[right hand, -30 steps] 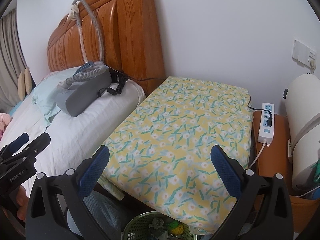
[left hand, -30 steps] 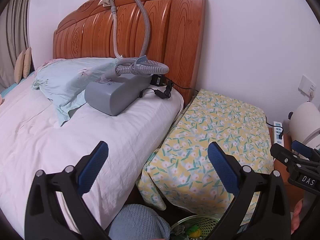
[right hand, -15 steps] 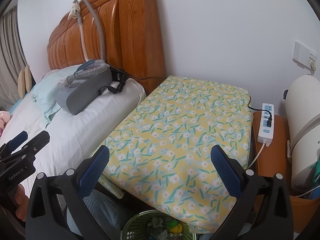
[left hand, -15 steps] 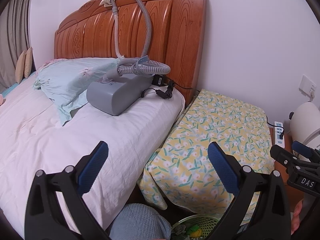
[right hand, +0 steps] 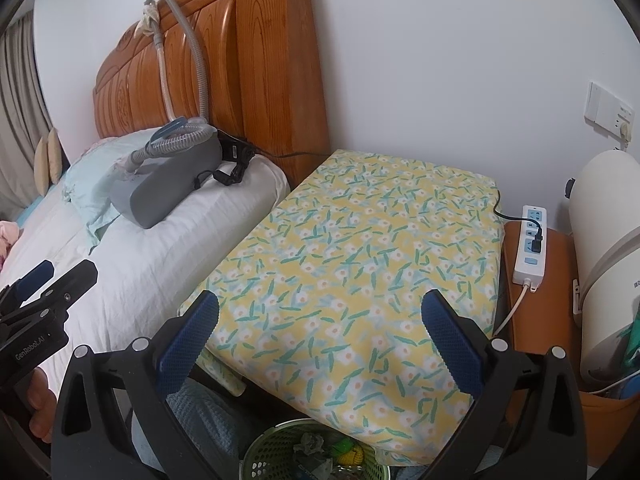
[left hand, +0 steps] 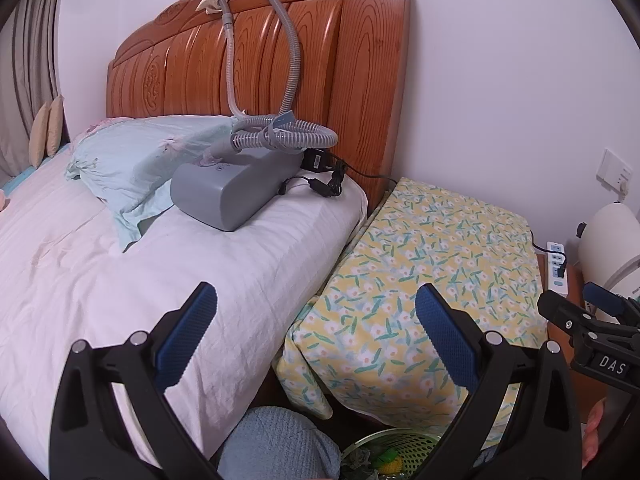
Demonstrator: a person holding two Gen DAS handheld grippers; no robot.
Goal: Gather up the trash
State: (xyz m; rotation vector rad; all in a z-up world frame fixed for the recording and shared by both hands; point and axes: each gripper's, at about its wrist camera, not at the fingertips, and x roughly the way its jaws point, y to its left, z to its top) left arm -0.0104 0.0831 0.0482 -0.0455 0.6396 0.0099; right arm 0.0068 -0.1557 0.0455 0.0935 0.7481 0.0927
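Observation:
A green mesh waste basket (right hand: 276, 446) sits on the floor at the bottom of the right wrist view, holding crumpled grey paper (right hand: 310, 442) and green and yellow scraps (right hand: 348, 450). It also shows in the left wrist view (left hand: 396, 442). My left gripper (left hand: 316, 322) is open and empty above the gap between the bed and the flowered table. My right gripper (right hand: 320, 320) is open and empty above the flowered table's front edge. Each gripper shows at the edge of the other's view.
A yellow flowered cloth covers the bedside table (right hand: 360, 240). A bed with a white sheet (left hand: 120, 280) carries a grey machine (left hand: 232, 192) with a hose. A power strip (right hand: 530, 244) lies on an orange stand beside a white cylinder (right hand: 608, 260). A blue-clad knee (left hand: 280, 444) is beside the basket.
Both grippers have shifted slightly left, so the scene has slid a little to the right. The jaws stay open.

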